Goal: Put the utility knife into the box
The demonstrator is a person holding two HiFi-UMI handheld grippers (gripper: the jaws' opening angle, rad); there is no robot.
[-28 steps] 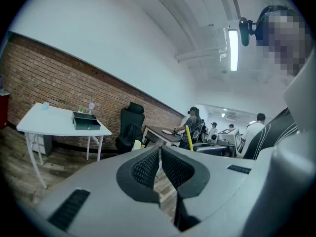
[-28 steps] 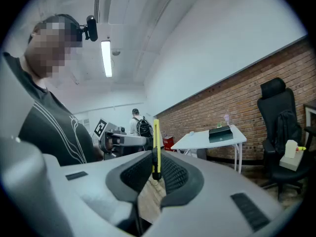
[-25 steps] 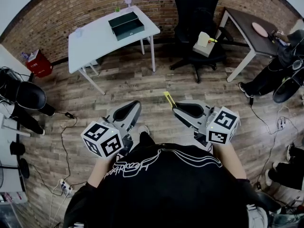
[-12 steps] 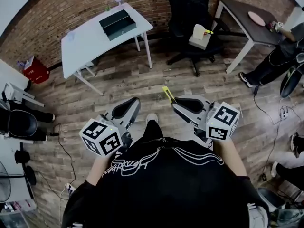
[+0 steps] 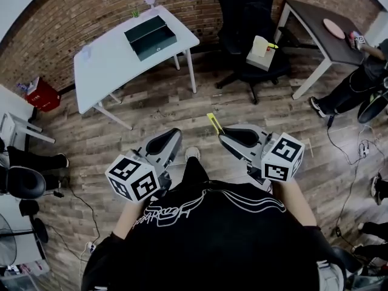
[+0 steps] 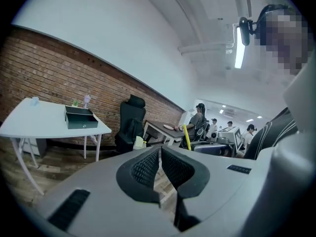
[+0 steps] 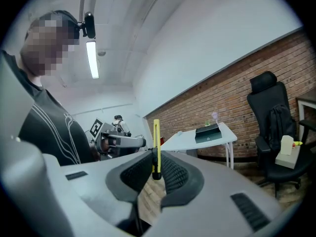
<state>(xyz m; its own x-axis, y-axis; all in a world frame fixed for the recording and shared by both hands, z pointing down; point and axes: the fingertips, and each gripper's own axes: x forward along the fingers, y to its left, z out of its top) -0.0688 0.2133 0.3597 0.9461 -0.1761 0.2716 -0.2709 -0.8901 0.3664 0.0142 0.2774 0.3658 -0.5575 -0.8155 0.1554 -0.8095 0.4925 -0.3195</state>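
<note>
A yellow utility knife (image 5: 214, 123) sticks up and forward from my right gripper (image 5: 223, 134), which is shut on its lower end. In the right gripper view the knife (image 7: 156, 144) stands upright between the dark pads. My left gripper (image 5: 173, 136) is level with it at the left, shut with nothing in it; its ribbed pads (image 6: 148, 168) meet at the tips. The open dark green box (image 5: 150, 37) sits far ahead on a white table (image 5: 109, 59). The box (image 6: 80, 117) shows in the left gripper view, and the box (image 7: 208, 132) in the right gripper view.
I stand on a wooden floor, some way from the table. A black office chair (image 5: 245, 23) holding a cream carton (image 5: 260, 53) is right of the table. A dark desk (image 5: 315, 29) and a seated person (image 5: 357, 83) are at far right. A red bin (image 5: 42, 93) is at left.
The view has shifted: the white table and box sit slightly further left and lower in it. Both grippers keep their pose, and the knife stays held in the right one.
</note>
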